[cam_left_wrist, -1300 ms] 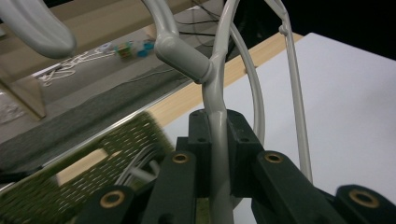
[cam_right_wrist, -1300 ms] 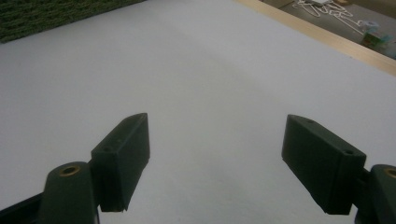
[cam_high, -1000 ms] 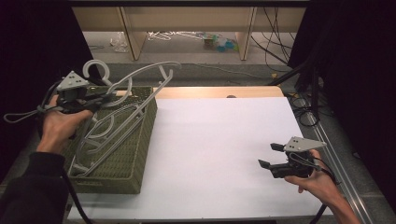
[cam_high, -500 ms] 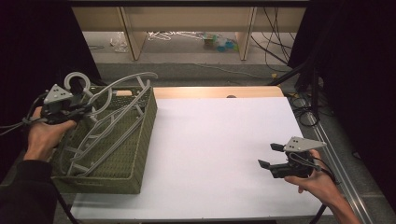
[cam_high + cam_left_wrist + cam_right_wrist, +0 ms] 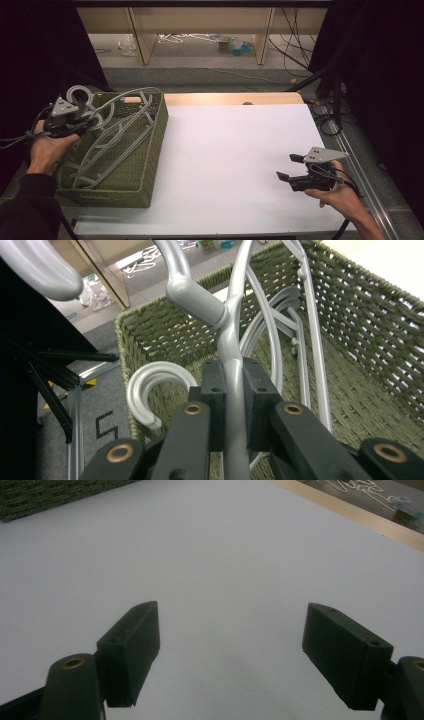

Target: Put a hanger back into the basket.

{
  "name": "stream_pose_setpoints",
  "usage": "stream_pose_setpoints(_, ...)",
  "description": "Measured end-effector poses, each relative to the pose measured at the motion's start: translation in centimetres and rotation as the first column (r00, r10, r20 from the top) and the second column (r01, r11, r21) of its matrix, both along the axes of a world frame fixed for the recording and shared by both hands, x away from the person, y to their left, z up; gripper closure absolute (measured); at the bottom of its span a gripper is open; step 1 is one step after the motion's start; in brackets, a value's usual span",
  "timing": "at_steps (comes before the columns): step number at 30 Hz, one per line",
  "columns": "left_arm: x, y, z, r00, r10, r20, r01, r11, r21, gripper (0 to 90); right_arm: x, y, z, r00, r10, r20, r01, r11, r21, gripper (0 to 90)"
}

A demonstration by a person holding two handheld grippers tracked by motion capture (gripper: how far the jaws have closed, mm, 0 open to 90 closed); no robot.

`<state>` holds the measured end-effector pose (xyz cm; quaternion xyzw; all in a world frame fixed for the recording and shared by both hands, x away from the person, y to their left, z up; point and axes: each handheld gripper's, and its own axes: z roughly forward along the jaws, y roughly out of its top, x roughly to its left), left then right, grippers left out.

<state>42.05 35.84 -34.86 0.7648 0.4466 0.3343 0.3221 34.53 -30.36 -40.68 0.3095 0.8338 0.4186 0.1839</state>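
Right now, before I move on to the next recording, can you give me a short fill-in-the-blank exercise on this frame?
1. The left tool is shut on a grey plastic ____.
2. The hangers lie in an olive-green woven ____.
3. The right tool hovers over the white tabletop with its jaws ____.

Missing words: hanger; basket; open

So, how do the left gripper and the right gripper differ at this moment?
The left gripper is shut on a grey hanger; the right gripper is open and holds nothing. The left gripper is at the green woven basket; the right gripper is over the bare white table, away from the basket. Both have black jaws and a grey three-cornered plate on top.
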Motion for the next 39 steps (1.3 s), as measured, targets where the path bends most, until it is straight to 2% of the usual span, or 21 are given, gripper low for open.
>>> stream_pose_setpoints(1,0.0,0.0,-0.1,1.0,0.001,-0.004,-0.001,1.0,-0.001,81.7,0.0,0.0,0.0,1.0,-0.001,0.0,0.001,1.0,0.002,23.8)
stream_pose_setpoints(2,0.0,0.1,-0.2,0.9999,-0.002,-0.013,0.002,0.9998,0.021,81.7,0.0,0.0,0.0,1.0,-0.001,-0.001,0.001,1.0,0.004,23.8)
stream_pose_setpoints(3,0.0,0.0,-0.4,0.9999,-0.006,-0.009,0.006,1.0,0.007,81.7,0.0,0.0,0.0,1.0,0.0,-0.002,0.0,1.0,0.003,23.8)
stream_pose_setpoints(5,-0.1,0.2,-0.3,0.9992,-0.025,-0.03,0.026,0.9977,0.063,81.8,0.0,0.0,0.1,1.0,-0.003,-0.002,0.003,1.0,0.004,23.8)
stream_pose_setpoints(8,-0.1,0.2,-0.7,0.9984,-0.04,-0.04,0.042,0.9978,0.051,81.7,0.0,-0.1,0.0,1.0,-0.002,-0.001,0.002,1.0,0.002,23.8)
stream_pose_setpoints(9,0.0,0.2,-0.8,0.9982,-0.044,-0.04,0.047,0.9971,0.06,81.7,0.0,-0.1,0.0,1.0,-0.002,-0.001,0.002,1.0,0.0,23.8)
stream_pose_setpoints(13,0.2,0.0,-1.4,0.9977,-0.03,-0.06,0.034,0.9976,0.061,81.7,0.0,0.0,0.0,1.0,0.0,-0.002,0.0,1.0,0.0,23.8)
stream_pose_setpoints(14,0.3,0.1,-1.6,0.9978,-0.028,-0.06,0.03,0.9988,0.039,81.7,0.0,0.0,0.0,1.0,0.002,-0.001,-0.002,1.0,-0.002,23.8)
stream_pose_setpoints(15,0.3,0.2,-1.7,0.9975,-0.031,-0.063,0.034,0.9986,0.04,81.6,0.0,0.0,0.0,1.0,0.001,-0.001,-0.001,1.0,0.0,23.8)
stream_pose_setpoints(19,0.6,0.1,-2.6,0.997,-0.02,-0.075,0.026,0.9965,0.079,81.7,0.0,0.0,-0.1,1.0,0.0,-0.005,0.0,1.0,0.001,23.8)
stream_pose_setpoints(26,1.0,-0.2,-3.9,0.9933,-0.033,-0.111,0.04,0.9972,0.063,81.6,0.1,-0.1,0.0,0.9999,-0.005,-0.009,0.005,1.0,0.001,23.8)
stream_pose_setpoints(29,1.1,-0.1,-4.4,0.9905,-0.021,-0.136,0.028,0.9984,0.049,81.4,0.1,-0.1,-0.1,1.0,0.0,-0.006,0.0,1.0,-0.002,23.8)
stream_pose_setpoints(32,1.3,0.1,-5.0,0.9896,-0.007,-0.144,0.014,0.9988,0.046,81.5,0.0,0.0,0.0,1.0,-0.002,-0.009,0.002,1.0,0.004,23.8)
stream_pose_setpoints(34,1.3,0.2,-5.2,0.9874,0.003,-0.158,0.005,0.9989,0.048,81.3,0.0,0.0,-0.1,1.0,0.0,-0.007,0.0,1.0,0.001,23.8)
stream_pose_setpoints(35,1.4,0.2,-5.4,0.9867,0.004,-0.162,0.001,0.9994,0.035,81.3,0.1,-0.1,-0.1,1.0,-0.001,-0.004,0.001,1.0,0.0,23.8)
stream_pose_setpoints(36,1.4,0.3,-5.5,0.9837,0.009,-0.18,0.0,0.9989,0.047,81.2,0.1,-0.1,-0.1,1.0,-0.004,-0.009,0.004,1.0,-0.001,23.8)
stream_pose_setpoints(38,1.5,0.4,-5.7,0.9808,0.003,-0.195,0.007,0.9986,0.052,80.8,0.1,-0.1,-0.1,1.0,-0.002,-0.009,0.002,1.0,-0.002,23.8)
stream_pose_setpoints(39,1.6,0.5,-5.8,0.9812,-0.001,-0.193,0.009,0.9991,0.041,80.5,0.1,-0.1,-0.1,1.0,0.0,-0.004,0.0,1.0,-0.002,23.8)
